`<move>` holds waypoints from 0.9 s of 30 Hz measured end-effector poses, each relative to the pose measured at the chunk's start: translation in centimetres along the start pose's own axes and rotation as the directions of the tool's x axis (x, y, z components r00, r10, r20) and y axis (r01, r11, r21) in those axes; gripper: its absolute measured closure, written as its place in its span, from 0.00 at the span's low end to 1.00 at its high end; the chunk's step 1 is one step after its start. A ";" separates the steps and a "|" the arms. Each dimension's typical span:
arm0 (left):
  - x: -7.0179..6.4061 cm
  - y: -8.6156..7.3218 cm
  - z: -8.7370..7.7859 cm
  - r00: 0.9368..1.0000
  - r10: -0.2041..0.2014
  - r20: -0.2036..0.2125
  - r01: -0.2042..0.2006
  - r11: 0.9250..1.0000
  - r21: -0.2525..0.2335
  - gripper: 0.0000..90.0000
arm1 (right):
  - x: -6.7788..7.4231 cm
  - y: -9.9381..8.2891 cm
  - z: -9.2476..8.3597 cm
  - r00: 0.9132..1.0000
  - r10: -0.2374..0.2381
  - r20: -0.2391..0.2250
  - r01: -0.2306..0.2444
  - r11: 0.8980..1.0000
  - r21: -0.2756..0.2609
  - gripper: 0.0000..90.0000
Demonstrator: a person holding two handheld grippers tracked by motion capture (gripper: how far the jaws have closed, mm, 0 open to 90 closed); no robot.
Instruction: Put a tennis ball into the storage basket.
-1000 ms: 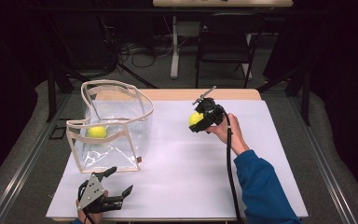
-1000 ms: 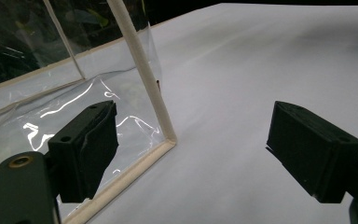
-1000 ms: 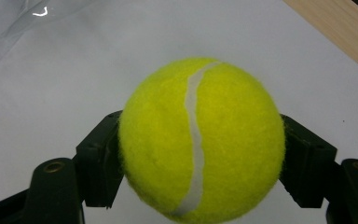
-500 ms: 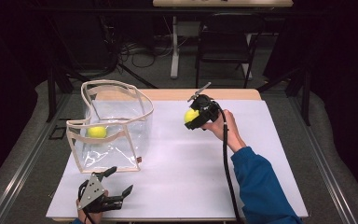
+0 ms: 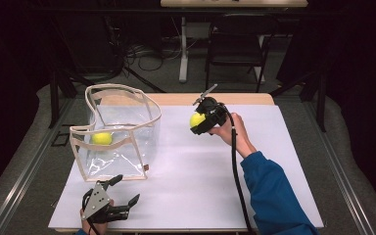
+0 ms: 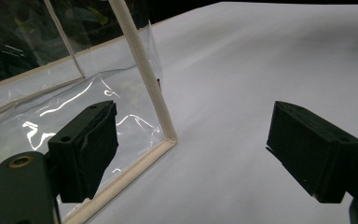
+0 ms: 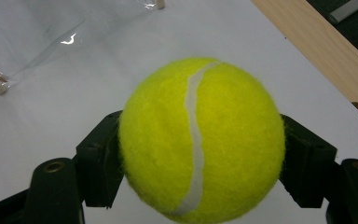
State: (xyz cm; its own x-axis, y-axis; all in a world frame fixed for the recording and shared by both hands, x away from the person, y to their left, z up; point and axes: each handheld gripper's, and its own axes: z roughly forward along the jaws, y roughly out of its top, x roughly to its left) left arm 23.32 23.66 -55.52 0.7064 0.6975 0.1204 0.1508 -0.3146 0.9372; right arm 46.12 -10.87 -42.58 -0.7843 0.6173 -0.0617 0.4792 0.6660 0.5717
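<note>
The right hand-held gripper [image 5: 199, 122] is held up above the white worktop [image 5: 200, 186], toward its far middle, with the person's right hand [image 5: 232, 132] wrapped round its body and a blue sleeve [image 5: 271, 193] running back to the near right edge. Its black cable [image 5: 236, 171] hangs along the forearm. The jaws point left, toward the bag, and are clamped on a yellow tennis ball [image 7: 199, 140]. In the right gripper view the two black pads press on the ball's left and right sides, and the ball's white seam curves down its front. The ball is clear of the worktop, well apart from the bag.

The left hand-held gripper [image 5: 120, 192] rests low at the near left edge of the worktop, just in front of the bag, its grey three-cornered plate facing up. Its jaws stand wide apart with nothing between them. In the left gripper view the left jaw lies before the bag's clear front wall and the right jaw over bare worktop, with the bag's near corner between.

The clear plastic bag [image 5: 149, 142] with cream trim stands upright on the left part of the worktop, its mouth open upward. Inside it lies a second yellow tennis ball [image 5: 101, 138], on the bottom toward the left side.
</note>
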 end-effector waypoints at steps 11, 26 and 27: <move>0.0 0.0 -0.1 1.000 -0.004 -0.002 0.004 1.000 -0.004 0.18 | 0.5 1.2 -0.4 1.000 -0.016 -0.002 0.016 1.000 -0.005 0.29; -0.1 0.0 -0.1 1.000 -0.001 0.000 0.001 1.000 -0.003 0.18 | 0.9 2.6 -1.3 0.999 -0.033 -0.003 0.033 0.999 -0.024 0.29; -0.1 0.0 -0.1 1.000 -0.002 0.000 0.002 1.000 -0.004 0.18 | 1.0 2.7 -1.4 0.999 -0.038 -0.002 0.038 0.999 -0.024 0.29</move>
State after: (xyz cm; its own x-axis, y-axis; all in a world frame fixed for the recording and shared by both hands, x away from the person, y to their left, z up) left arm 23.24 23.64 -55.49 0.7060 0.6982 0.1187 0.1494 -0.3106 0.9387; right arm 46.06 -9.09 -39.95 -0.8027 0.5906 -0.0824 0.4393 0.6792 0.5880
